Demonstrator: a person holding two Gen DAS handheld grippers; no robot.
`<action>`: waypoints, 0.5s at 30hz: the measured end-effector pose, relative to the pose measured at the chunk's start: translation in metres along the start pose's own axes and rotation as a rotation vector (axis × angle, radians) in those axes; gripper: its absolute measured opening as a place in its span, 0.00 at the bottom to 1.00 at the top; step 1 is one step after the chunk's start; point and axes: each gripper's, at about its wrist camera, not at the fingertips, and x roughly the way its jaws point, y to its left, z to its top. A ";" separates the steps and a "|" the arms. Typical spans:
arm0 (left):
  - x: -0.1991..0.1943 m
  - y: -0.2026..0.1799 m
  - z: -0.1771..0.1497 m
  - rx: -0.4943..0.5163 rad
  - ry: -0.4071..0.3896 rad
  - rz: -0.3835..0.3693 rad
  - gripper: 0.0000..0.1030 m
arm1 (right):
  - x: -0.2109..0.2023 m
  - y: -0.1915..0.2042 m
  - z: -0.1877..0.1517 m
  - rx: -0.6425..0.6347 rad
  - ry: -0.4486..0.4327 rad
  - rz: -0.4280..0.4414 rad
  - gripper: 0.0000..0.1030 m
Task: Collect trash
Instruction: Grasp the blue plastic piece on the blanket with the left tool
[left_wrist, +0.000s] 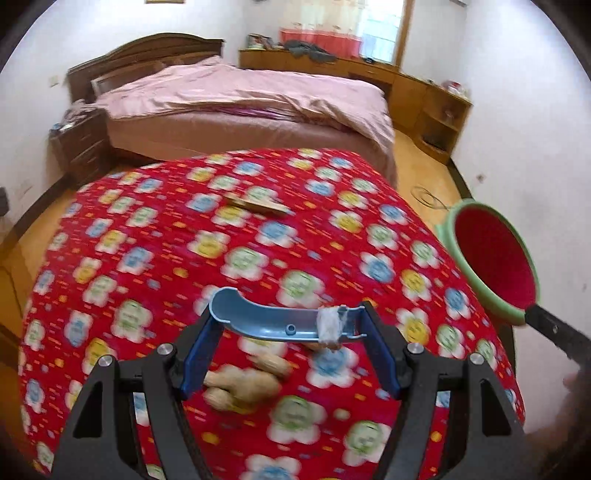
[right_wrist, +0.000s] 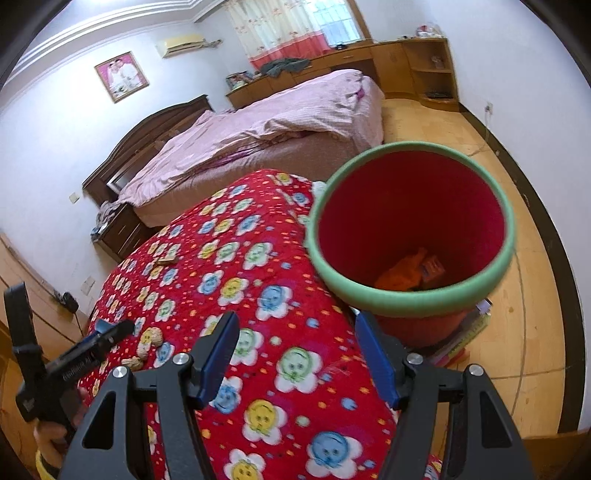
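My left gripper (left_wrist: 288, 325) is shut on a curved blue plastic piece (left_wrist: 258, 321), which spans the gap between the pads. A white crumpled wad (left_wrist: 330, 325) sticks to its right end. It hangs just above the red flower-print cloth (left_wrist: 221, 258). Several peanuts (left_wrist: 240, 387) lie on the cloth right under it. A red bin with a green rim (right_wrist: 410, 295) stands off the table's right edge, with orange wrappers (right_wrist: 410, 273) at its bottom. My right gripper (right_wrist: 299, 354) is open over the cloth. Its right fingertip (right_wrist: 365, 328) is close to the bin's rim.
A flat brown packet (left_wrist: 258, 203) lies farther back on the cloth. Books or papers (right_wrist: 461, 343) sit on the wooden floor at the bin's foot. A bed with pink bedding (left_wrist: 240, 99) stands behind the table, and wooden cabinets (left_wrist: 424, 96) line the far wall.
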 end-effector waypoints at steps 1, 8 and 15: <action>-0.002 0.009 0.003 -0.016 -0.007 0.017 0.71 | 0.003 0.005 0.002 -0.013 0.004 0.005 0.66; -0.003 0.059 0.011 -0.085 -0.018 0.108 0.71 | 0.034 0.049 0.017 -0.104 0.048 0.039 0.66; 0.013 0.105 0.020 -0.155 -0.020 0.164 0.71 | 0.071 0.103 0.026 -0.196 0.097 0.080 0.66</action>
